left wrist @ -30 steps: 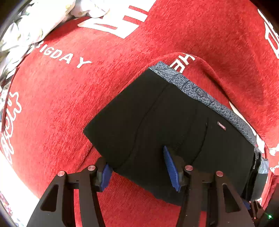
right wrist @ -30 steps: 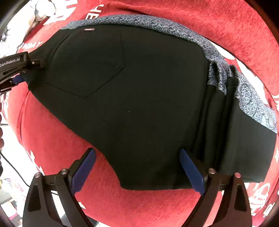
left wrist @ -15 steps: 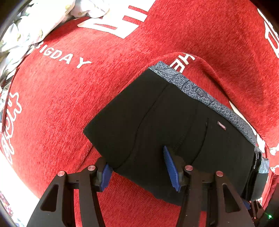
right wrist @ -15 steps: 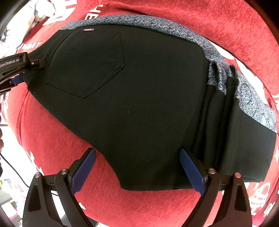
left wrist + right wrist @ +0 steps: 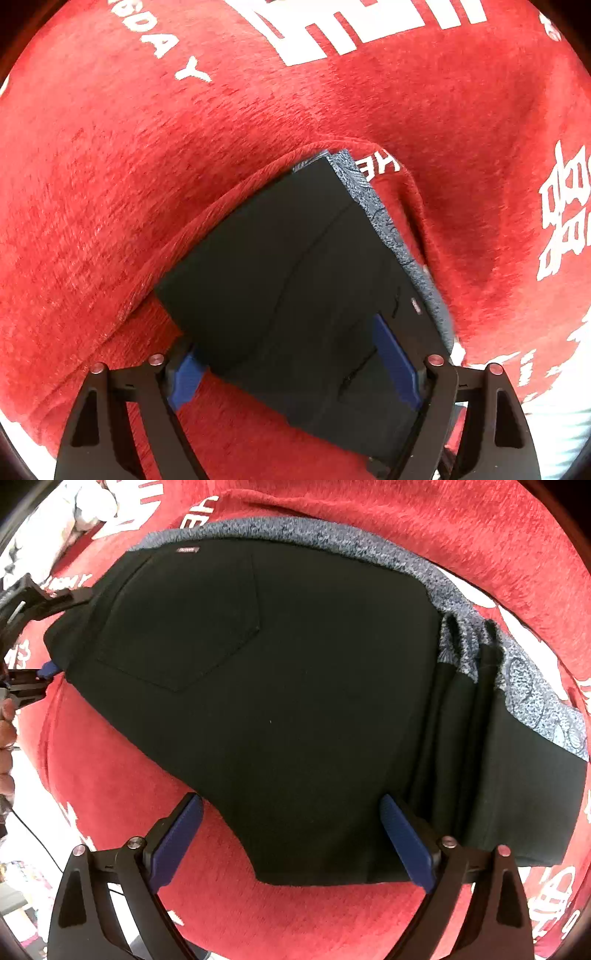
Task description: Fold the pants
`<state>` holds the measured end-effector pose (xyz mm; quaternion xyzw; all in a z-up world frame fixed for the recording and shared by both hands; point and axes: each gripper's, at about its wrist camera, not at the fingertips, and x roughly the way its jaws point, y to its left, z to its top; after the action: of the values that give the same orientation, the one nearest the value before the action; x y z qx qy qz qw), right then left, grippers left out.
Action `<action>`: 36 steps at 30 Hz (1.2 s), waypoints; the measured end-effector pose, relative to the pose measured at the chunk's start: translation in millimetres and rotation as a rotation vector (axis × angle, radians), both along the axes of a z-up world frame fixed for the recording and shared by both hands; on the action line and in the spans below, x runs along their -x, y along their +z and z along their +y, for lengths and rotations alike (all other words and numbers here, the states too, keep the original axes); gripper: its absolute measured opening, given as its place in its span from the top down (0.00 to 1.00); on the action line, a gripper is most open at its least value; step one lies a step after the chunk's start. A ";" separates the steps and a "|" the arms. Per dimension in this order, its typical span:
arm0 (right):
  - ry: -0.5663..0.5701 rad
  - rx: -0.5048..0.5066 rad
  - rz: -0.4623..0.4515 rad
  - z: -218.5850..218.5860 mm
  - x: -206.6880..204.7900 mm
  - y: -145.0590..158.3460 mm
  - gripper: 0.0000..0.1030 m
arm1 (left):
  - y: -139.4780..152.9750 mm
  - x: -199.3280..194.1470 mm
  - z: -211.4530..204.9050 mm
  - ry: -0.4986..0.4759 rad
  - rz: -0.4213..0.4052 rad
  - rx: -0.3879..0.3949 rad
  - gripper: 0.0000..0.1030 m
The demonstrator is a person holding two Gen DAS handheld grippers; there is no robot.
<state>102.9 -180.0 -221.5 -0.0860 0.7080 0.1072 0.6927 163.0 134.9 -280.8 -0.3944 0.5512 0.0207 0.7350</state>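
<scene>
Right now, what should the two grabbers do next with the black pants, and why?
Probably draw the left gripper back off the pants. Its jaws have just been opening, and the corner lies loose between the pads. The pants already lie folded flat on the red blanket, and the right gripper is open too.

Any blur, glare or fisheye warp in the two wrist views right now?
Left wrist: the red cloth and the pants' waistband edge are smeared by motion blur, with blown-out white at the lower right corner. Right wrist: sharp, strong barrel bulge on the pants, dark vignette corners, overexposed white at the left edge.
</scene>
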 end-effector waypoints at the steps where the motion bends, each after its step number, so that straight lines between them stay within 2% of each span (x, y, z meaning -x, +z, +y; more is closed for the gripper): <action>1: -0.018 -0.019 -0.003 -3.2 -3.6 6.2 0.07 | 5.8 -2.3 -6.0 -0.025 0.004 -0.071 0.48; 3: -0.063 -0.072 -0.045 -12.7 -14.9 27.3 0.07 | 20.5 -6.0 -21.4 -0.104 0.007 -0.252 0.67; 4: -0.081 -0.114 -0.068 -17.3 -22.5 39.7 0.07 | 26.7 -5.9 -26.1 -0.129 -0.007 -0.300 0.70; 6: -0.108 -0.199 -0.099 -24.0 -40.5 62.2 0.07 | 43.4 -4.8 -48.2 -0.220 -0.050 -0.459 0.71; 9: -0.121 -0.354 -0.076 -22.3 -81.6 87.8 0.07 | 61.9 2.4 -99.9 -0.420 -0.163 -0.785 0.71; 11: -0.107 -0.421 -0.035 -8.3 -104.6 95.4 0.07 | 64.4 9.1 -124.3 -0.515 -0.218 -0.909 0.71; 13: -0.061 -0.487 0.048 16.5 -131.5 94.7 0.07 | 64.1 13.7 -142.5 -0.582 -0.258 -0.999 0.71; 15: -0.012 -0.535 0.150 52.7 -155.8 87.3 0.07 | 63.6 17.0 -150.0 -0.610 -0.277 -1.042 0.71; 16: 0.007 -0.539 0.172 65.8 -158.9 85.1 0.07 | 63.7 18.0 -151.2 -0.615 -0.282 -1.052 0.71; 20: 0.134 -0.494 0.299 131.0 -167.4 52.8 0.07 | 63.5 20.8 -148.0 -0.603 -0.277 -1.062 0.71; 22: 0.145 -0.482 0.355 146.4 -162.1 34.3 0.08 | 61.9 18.3 -151.6 -0.603 -0.283 -1.072 0.71; 23: 0.142 -0.477 0.370 150.0 -161.7 28.9 0.19 | 60.9 19.0 -152.6 -0.606 -0.279 -1.083 0.71; 24: 0.134 -0.468 0.398 151.7 -161.3 19.7 0.54 | 59.5 21.4 -153.7 -0.610 -0.278 -1.085 0.71; 25: 0.115 -0.465 0.402 147.7 -160.2 15.1 0.75 | 59.9 21.6 -153.9 -0.611 -0.281 -1.081 0.71; 26: 0.102 -0.475 0.415 141.8 -159.4 11.8 0.80 | 62.0 23.3 -155.8 -0.618 -0.293 -1.069 0.71; 29: 0.119 -0.517 0.378 126.9 -155.4 22.7 0.83 | 71.6 30.8 -168.9 -0.641 -0.342 -1.078 0.71; 32: 0.084 -0.614 0.342 96.2 -150.0 46.6 0.86 | 89.2 34.9 -184.5 -0.648 -0.372 -1.075 0.71; 33: 0.052 -0.683 0.326 77.4 -146.6 58.4 0.87 | 97.4 34.8 -190.3 -0.644 -0.373 -1.059 0.71; 36: -0.015 -0.803 0.273 31.5 -136.4 85.5 0.87 | 117.6 33.0 -203.1 -0.635 -0.387 -1.016 0.71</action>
<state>239.3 -148.5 -136.0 0.2108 0.6959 0.3797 0.5720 130.1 -68.2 -163.2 0.1904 0.4198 -0.0111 0.8873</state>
